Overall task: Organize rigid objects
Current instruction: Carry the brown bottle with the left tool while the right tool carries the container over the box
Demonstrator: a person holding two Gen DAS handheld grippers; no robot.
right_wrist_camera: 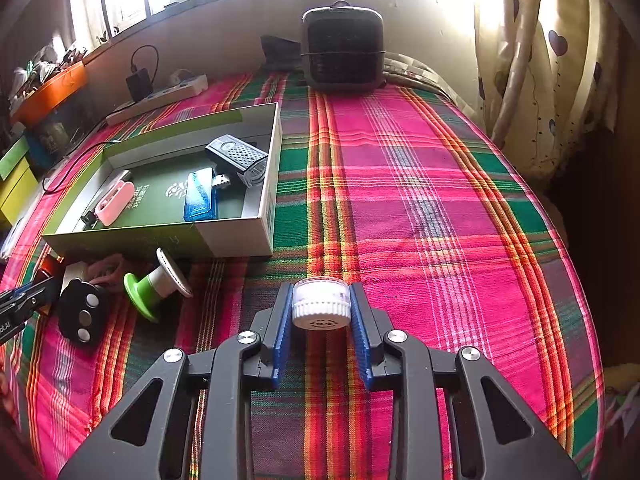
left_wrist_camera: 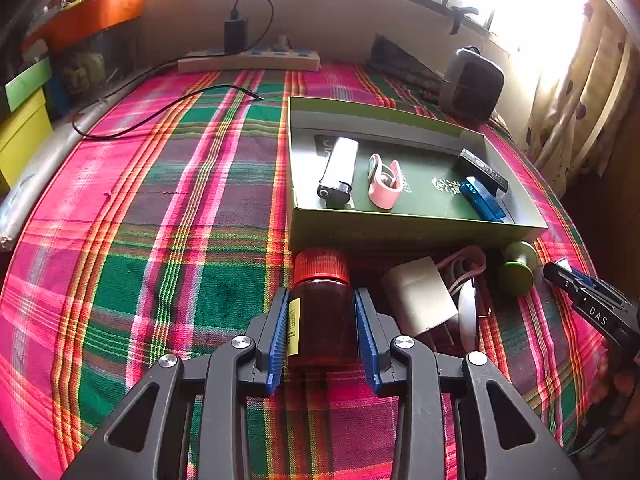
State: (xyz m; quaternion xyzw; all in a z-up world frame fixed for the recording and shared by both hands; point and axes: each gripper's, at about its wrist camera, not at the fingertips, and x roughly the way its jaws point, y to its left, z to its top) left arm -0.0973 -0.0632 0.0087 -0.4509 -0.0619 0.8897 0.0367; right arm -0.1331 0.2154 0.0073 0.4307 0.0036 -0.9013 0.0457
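In the left wrist view my left gripper is shut on a brown bottle with a red cap, which lies on the plaid cloth just in front of the green box. My right gripper is shut on a small white ribbed-lid jar, to the right of the box. Inside the box lie a white lighter-shaped device, a pink clip, a blue USB stick and a black device. Loose in front of it are a white charger, a green spool and a black key fob.
A power strip with a black adapter and cable runs along the back wall. A black fan heater stands at the back. Curtains hang on the right. An orange tray and yellow boxes sit at the left edge.
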